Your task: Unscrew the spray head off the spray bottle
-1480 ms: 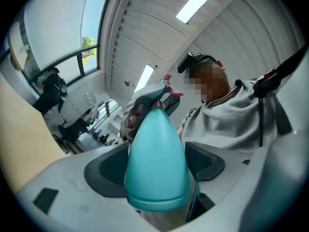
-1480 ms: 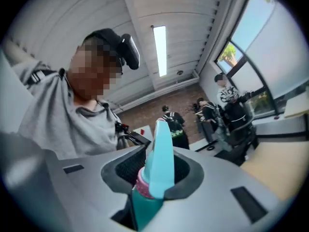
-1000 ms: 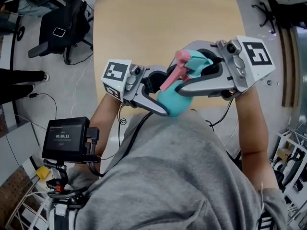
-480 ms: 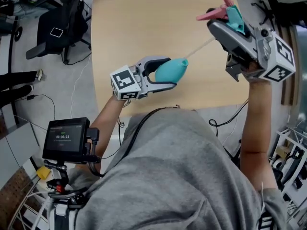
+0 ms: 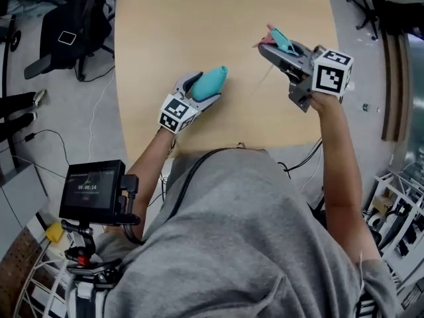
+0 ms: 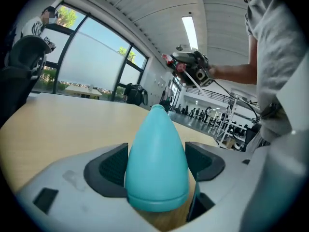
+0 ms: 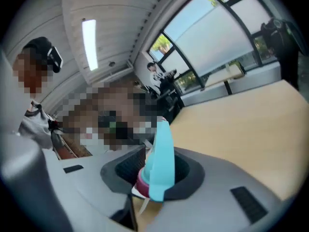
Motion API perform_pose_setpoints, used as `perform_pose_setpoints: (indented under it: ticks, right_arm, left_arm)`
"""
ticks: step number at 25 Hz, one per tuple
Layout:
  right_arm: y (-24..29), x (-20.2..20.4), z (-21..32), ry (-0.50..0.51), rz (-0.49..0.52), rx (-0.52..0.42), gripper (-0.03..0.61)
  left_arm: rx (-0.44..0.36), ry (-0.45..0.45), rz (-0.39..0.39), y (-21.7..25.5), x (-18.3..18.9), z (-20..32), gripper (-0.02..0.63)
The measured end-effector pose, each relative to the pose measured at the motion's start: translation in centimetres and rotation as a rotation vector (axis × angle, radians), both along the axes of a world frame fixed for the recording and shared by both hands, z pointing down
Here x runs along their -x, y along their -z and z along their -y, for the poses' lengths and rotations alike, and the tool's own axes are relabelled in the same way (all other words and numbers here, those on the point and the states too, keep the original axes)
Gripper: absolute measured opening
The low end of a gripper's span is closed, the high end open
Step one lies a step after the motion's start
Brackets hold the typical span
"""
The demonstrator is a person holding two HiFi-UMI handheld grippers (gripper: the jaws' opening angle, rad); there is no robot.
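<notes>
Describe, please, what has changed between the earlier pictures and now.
The right gripper drew the spray head off the bottle and away to the right; both grippers then came down toward the table. Unchanged: the left gripper clamps the bottle, the right the head.

The table [image 5: 199, 18] stretches away in front of me. My left hand-held gripper [image 5: 202, 90] is over its near left part, and the bottle [image 5: 212, 79] sits between its jaws, neck pointing away from me and to the right. My right hand-held gripper [image 5: 275, 48] is over the table's right side, a little farther from me than the left one. The spray head [image 5: 281, 40] sits between its jaws, well apart from the bottle and to its right. A chair [image 5: 66, 38] stands on the floor beyond the table's left edge. A small screen [image 5: 91, 192] is close by my left side, nearer than the table.
</notes>
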State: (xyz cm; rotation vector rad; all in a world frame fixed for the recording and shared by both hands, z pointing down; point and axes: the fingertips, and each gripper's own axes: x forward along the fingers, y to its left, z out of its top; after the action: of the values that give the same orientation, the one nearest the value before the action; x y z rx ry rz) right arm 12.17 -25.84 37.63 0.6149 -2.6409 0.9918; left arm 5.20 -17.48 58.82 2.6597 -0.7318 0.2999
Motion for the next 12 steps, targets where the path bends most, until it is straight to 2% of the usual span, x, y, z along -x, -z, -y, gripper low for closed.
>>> perform_pose_setpoints:
  ticks: [3,6,10,12]
  right_arm:
    - [-9.7,-0.5,-2.1,0.026,-0.172,0.159,0.106]
    - [-16.5,0.7,-5.0,0.048,-0.278,0.263,0.106]
    - [-21.3,2.4,-7.4,0.039,-0.375,0.308,0.106]
    - [-22.4,3.4,-8.5,0.055,-0.422,0.304,0.106]
  left_arm:
    - [0.022,0.039,0.021,-1.6,1.0,-0.5,0.37]
    - [0.011,0.073,-0.001,-1.7,2.5,-1.2,0.37]
    - [-0.018,0.113,-0.037,-1.4,4.4,-2.5,0.37]
    - [-0.027,0.122,-0.022,-2.0,5.2,-3.5,0.37]
